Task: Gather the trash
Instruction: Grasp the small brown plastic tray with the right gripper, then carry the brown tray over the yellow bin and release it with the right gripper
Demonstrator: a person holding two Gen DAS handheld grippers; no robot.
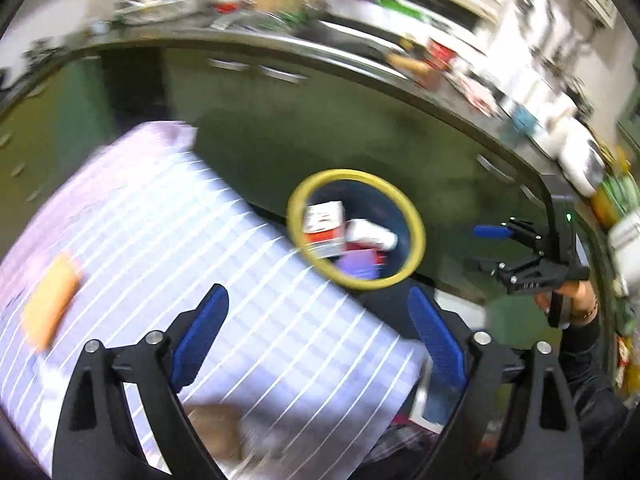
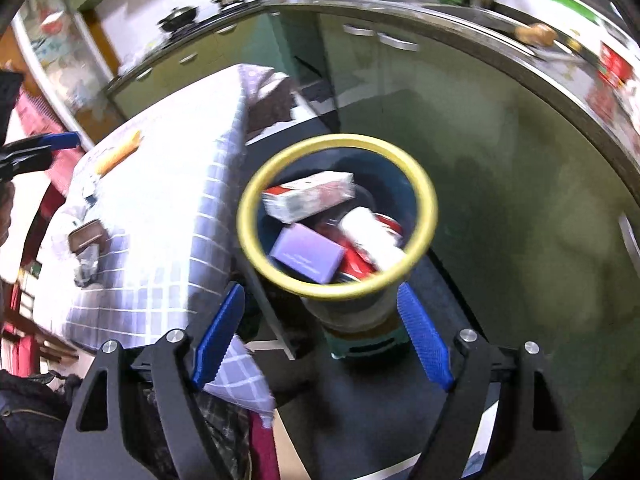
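Two grippers spread, nothing between pads: left gripper [image 1: 318,336] over checked tablecloth [image 1: 200,248]; right gripper [image 2: 322,334] above bin | yellow-rimmed bin [image 2: 428,216] just beyond table edge, holding red-white carton [image 2: 308,196], purple box [image 2: 306,254], white cylinder [image 2: 372,236] | green cabinets [image 2: 500,152] behind

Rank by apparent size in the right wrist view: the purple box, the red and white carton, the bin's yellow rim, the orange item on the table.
1. Yellow rim, widest.
2. Red and white carton.
3. Purple box, only slightly smaller than the carton.
4. Orange item, smallest, but it lies farther from the camera, so its true size is unsure.
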